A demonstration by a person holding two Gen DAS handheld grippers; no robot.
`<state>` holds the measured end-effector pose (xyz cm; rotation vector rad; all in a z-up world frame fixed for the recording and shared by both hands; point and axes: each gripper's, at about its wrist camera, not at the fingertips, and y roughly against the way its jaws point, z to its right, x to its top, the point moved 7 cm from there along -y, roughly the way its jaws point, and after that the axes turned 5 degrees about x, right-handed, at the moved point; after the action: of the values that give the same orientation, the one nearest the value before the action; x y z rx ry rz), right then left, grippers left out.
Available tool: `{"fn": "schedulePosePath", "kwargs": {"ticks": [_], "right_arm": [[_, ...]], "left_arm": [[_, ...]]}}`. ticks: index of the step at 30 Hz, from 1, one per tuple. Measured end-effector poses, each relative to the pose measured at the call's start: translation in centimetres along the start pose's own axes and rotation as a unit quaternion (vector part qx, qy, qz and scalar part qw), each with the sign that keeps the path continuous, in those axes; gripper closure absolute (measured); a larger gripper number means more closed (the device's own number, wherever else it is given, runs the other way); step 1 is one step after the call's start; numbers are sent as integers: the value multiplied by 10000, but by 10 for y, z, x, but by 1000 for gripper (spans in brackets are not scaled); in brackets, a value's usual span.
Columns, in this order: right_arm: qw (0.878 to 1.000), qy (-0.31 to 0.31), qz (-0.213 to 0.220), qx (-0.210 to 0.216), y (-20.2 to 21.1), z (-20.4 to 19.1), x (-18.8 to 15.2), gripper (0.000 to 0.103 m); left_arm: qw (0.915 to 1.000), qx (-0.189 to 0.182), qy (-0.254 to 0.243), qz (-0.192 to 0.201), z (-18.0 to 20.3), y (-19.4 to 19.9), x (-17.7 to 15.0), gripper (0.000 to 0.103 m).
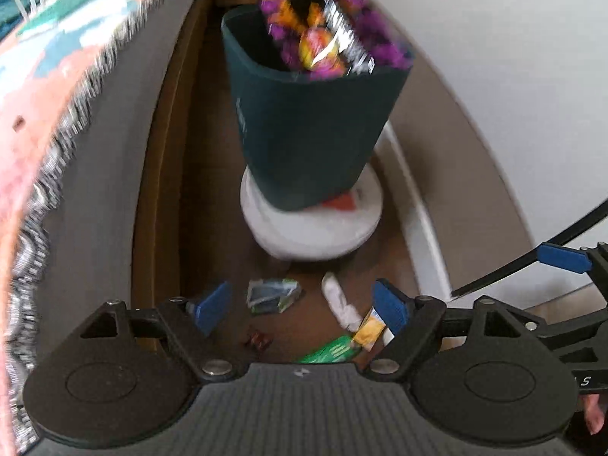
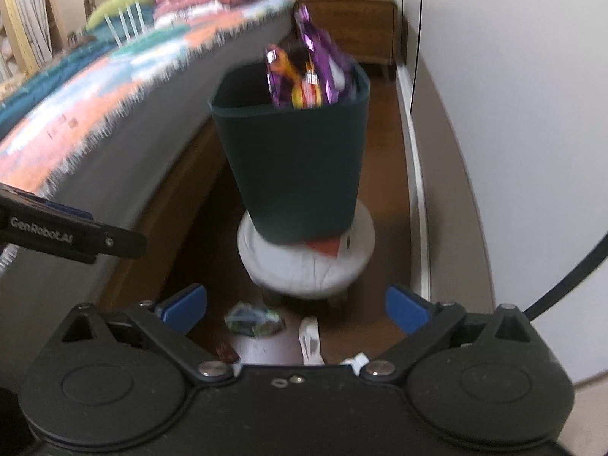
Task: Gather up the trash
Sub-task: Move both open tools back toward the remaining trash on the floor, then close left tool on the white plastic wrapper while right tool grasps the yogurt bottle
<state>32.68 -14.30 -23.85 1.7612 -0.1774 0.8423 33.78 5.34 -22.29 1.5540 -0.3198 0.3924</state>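
A dark green bin (image 1: 304,133) (image 2: 292,167) stands on a round white stool (image 1: 315,231) (image 2: 304,262), with purple snack bags (image 1: 326,34) (image 2: 307,72) sticking out of its top. Loose trash lies on the brown floor in front of the stool: a crumpled green-and-white wrapper (image 1: 271,295) (image 2: 254,321), a white wrapper (image 1: 340,300) (image 2: 309,336), a yellow packet (image 1: 368,328), a green packet (image 1: 330,351) and a small red wrapper (image 1: 258,340) (image 2: 225,352). My left gripper (image 1: 302,307) hangs open above this trash, holding nothing. My right gripper (image 2: 295,309) is open wide and empty over the same spot.
A bed with a fringed, patterned blanket (image 1: 57,76) (image 2: 95,95) and a grey side runs along the left. A white wall and baseboard (image 1: 425,228) (image 2: 418,190) close the right. A wooden piece of furniture (image 2: 349,26) stands behind the bin. The floor strip between them is narrow.
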Motion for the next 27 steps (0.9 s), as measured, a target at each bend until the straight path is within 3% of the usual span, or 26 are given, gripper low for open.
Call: {"fn": "schedulePosePath", "kwargs": {"ticks": [6, 12, 19, 27], "right_arm": [[9973, -172, -690, -184, -71, 22, -21, 2], [9888, -709, -1246, -407, -140, 53, -42, 2], [9629, -1767, -1940, -635, -214, 99, -88, 4], [9410, -2108, -2563, -659, -272, 123, -143, 12]], "left_arm": [[9980, 247, 22, -590, -8, -78, -7, 20], [9949, 370, 21, -941, -12, -151, -12, 20], [9895, 552, -99, -1334, -7, -237, -23, 20], [9816, 497, -1078, -1497, 11, -315, -54, 20]]}}
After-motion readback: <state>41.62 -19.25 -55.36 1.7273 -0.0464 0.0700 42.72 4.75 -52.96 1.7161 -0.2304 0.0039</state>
